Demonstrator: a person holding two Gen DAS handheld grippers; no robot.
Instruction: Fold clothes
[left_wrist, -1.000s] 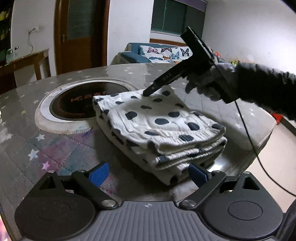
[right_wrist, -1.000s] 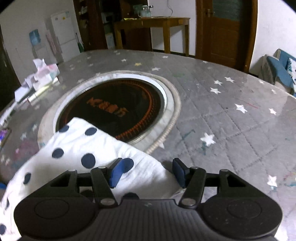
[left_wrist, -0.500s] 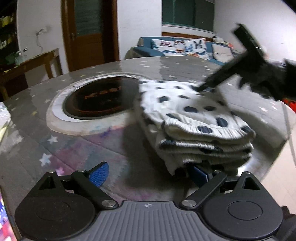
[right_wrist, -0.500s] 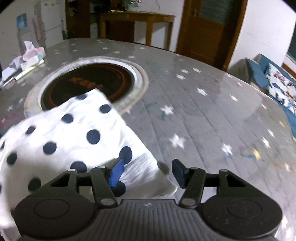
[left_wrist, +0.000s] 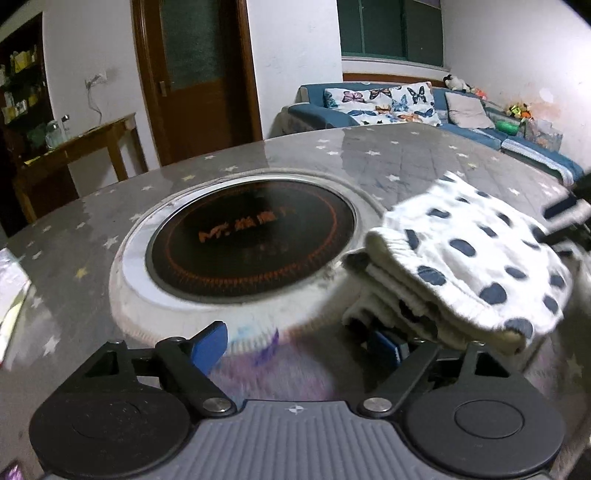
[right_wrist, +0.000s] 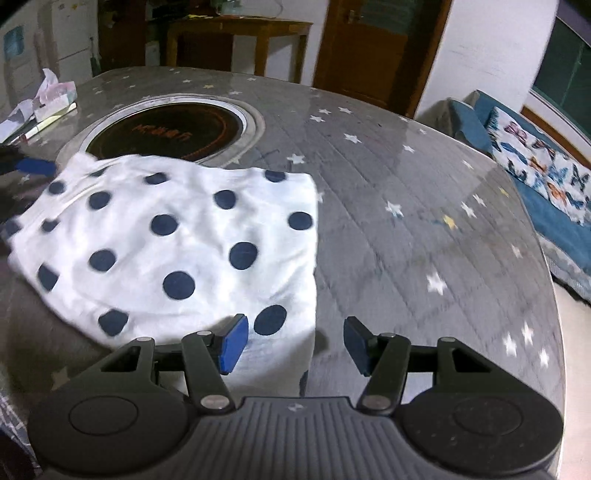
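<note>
Starry table (right_wrist: 424, 221): both grippers angle down beside folded garment (right_wrist: 177, 236).

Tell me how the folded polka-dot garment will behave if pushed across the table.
The polka-dot garment is soft, stacked cloth, so its layers would probably shear or bunch rather than move stiffly. The table looks glossy, so the bundle likely slides easily. It looks light.

The right tongs (right_wrist: 291, 343) stand parted over the corner of the folded polka-dot garment (right_wrist: 166, 236) on the star-patterned worktop (right_wrist: 424, 221).
</note>
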